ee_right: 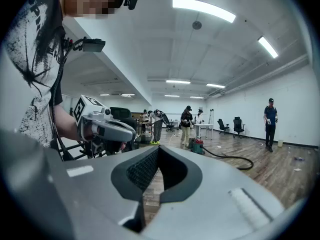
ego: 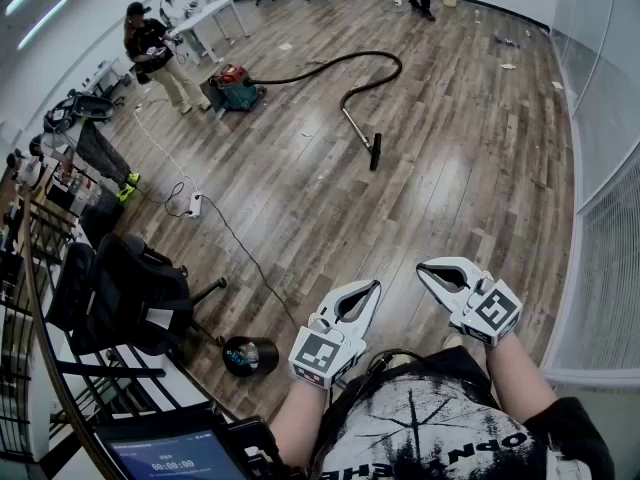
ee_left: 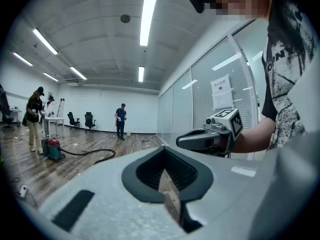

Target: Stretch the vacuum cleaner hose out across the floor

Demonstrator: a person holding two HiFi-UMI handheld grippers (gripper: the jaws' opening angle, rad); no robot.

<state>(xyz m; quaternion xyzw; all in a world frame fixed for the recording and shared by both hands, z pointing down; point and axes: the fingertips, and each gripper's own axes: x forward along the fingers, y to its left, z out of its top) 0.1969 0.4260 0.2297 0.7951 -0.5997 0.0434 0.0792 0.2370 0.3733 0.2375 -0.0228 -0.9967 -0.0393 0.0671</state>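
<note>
the left gripper (ego: 374, 287) and the right gripper (ego: 423, 269) are near the person's chest, both with jaws together and nothing between them. the vacuum cleaner hose (ego: 352, 60) lies curved on the wooden floor (ego: 460, 178), well apart from them, beside the vacuum cleaner (ego: 236, 87).

Bare wood floor (ego: 450, 218) lies open straight ahead, up to the hose (ego: 345, 63) and its nozzle (ego: 375, 153). On the left an office chair (ego: 130, 293), a trailing cable (ego: 240, 248) and a power strip (ego: 195, 205) crowd the way; a glass wall (ego: 600, 118) bounds the right. 1 person (ego: 155, 53) stands beside the vacuum cleaner (ego: 236, 86).
</note>
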